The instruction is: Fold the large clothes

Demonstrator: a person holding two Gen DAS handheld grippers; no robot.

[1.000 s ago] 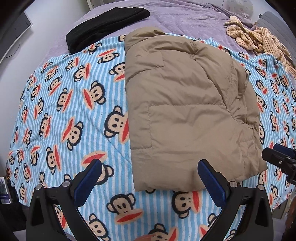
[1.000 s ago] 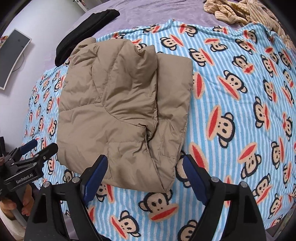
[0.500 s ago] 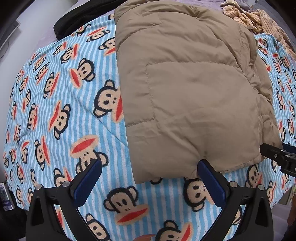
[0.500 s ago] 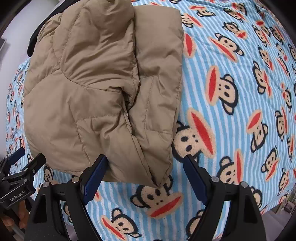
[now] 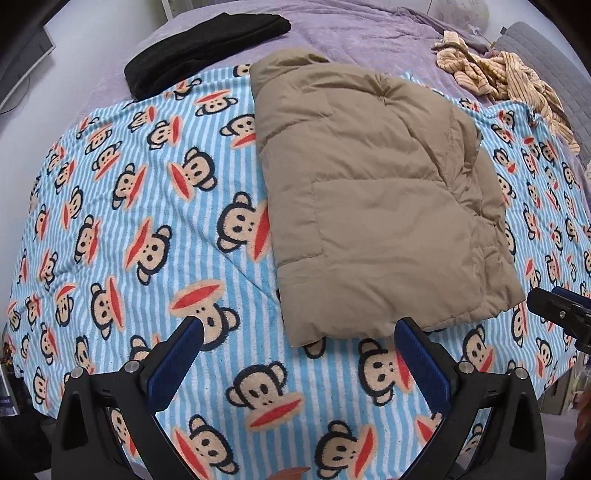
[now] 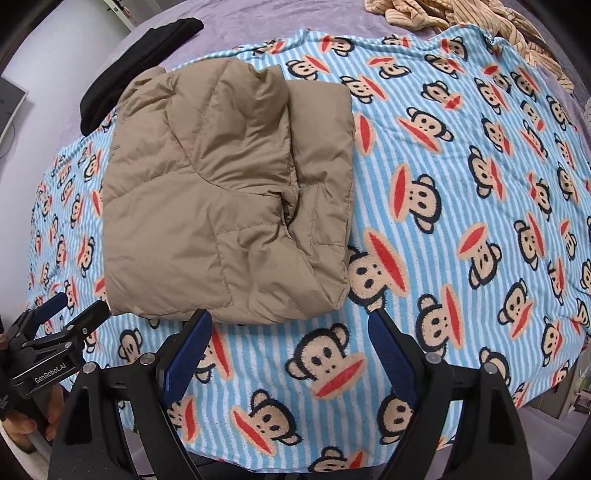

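Note:
A tan puffer jacket lies folded into a thick rectangle on a blue striped monkey-print blanket. My left gripper hovers open above the jacket's near edge, at its left corner, with nothing between its blue pads. My right gripper hangs over the near edge at the jacket's right corner; its jaws are opening and hold nothing. Each gripper also shows in the other's view: the left gripper at the left, the right gripper at the right.
A folded black garment lies at the far left on the purple bedspread. A crumpled yellow striped garment lies at the far right. A hand grips the left tool. The blanket's near edge drops off below.
Half a second ago both grippers were down close over the jacket's near edge; now both have drawn back and the jacket looks smaller. The jacket itself has not moved.

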